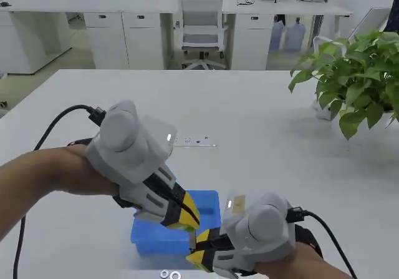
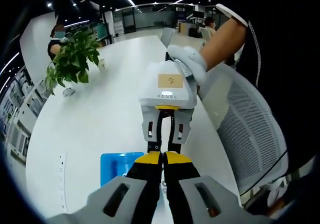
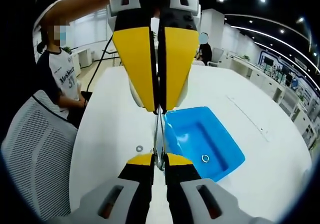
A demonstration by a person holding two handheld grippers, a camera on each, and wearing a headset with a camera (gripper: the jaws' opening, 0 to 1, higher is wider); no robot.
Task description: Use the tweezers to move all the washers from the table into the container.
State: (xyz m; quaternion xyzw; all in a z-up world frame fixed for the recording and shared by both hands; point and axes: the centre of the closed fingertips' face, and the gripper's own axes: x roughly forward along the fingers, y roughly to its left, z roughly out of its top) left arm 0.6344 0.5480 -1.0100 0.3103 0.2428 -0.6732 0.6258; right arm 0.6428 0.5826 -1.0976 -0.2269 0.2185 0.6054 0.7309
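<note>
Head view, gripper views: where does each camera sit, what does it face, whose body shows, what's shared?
Head view: headset, down at table; left arm shows.
Left gripper view: on left gripper, facing right gripper; right arm shows.
Right gripper view: on right gripper, facing left gripper, tweezers; left arm shows.
Shared: container in all.

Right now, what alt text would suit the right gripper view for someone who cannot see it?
The right gripper and the left gripper meet tip to tip over a white table, both closed on thin metal tweezers. Beside them a blue container holds one washer; another washer lies on the table.
</note>
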